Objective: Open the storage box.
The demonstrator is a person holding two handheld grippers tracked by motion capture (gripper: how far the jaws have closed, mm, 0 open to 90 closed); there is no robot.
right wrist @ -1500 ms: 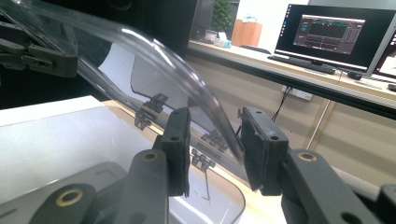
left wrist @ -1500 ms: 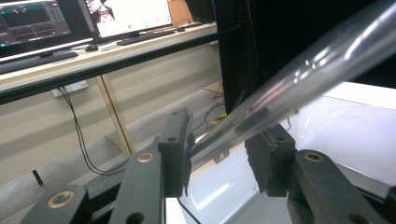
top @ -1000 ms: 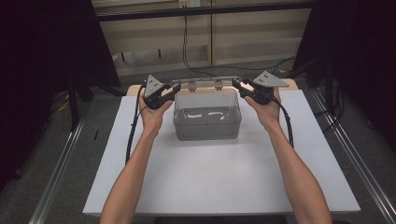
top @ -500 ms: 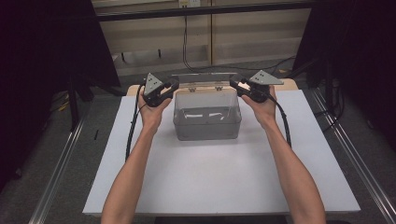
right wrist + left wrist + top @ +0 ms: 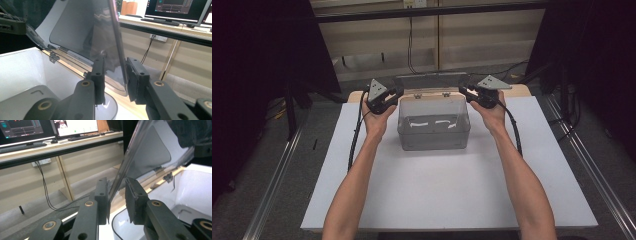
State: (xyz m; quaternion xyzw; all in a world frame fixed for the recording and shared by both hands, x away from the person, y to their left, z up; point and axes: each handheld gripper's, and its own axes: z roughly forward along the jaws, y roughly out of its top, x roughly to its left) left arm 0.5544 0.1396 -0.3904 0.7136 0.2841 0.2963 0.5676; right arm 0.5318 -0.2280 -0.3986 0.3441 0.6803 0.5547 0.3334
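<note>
A clear plastic box [image 5: 434,125] stands at the back middle of the white table [image 5: 432,190]. Its hinged clear lid [image 5: 432,79] stands up from the rear edge. My left gripper [image 5: 399,92] grips the lid's left end and my right gripper [image 5: 463,92] its right end. In the left gripper view the lid [image 5: 150,152] runs down between the jaws of the gripper [image 5: 116,195], above the open box [image 5: 195,177]. In the right gripper view the lid [image 5: 82,27] sits between the jaws of the gripper [image 5: 116,75], which have just been closing on it.
Something white lies on the box floor [image 5: 434,122]. Behind the table are a wooden panel with cables [image 5: 412,40] and a dark rail [image 5: 432,10]. Metal rails [image 5: 277,185] run along both sides of the table. Monitors [image 5: 175,7] stand on a shelf.
The lid has swung up from lying back to standing between the grippers. Both hands have shifted slightly inward, the right one also a little lower.
</note>
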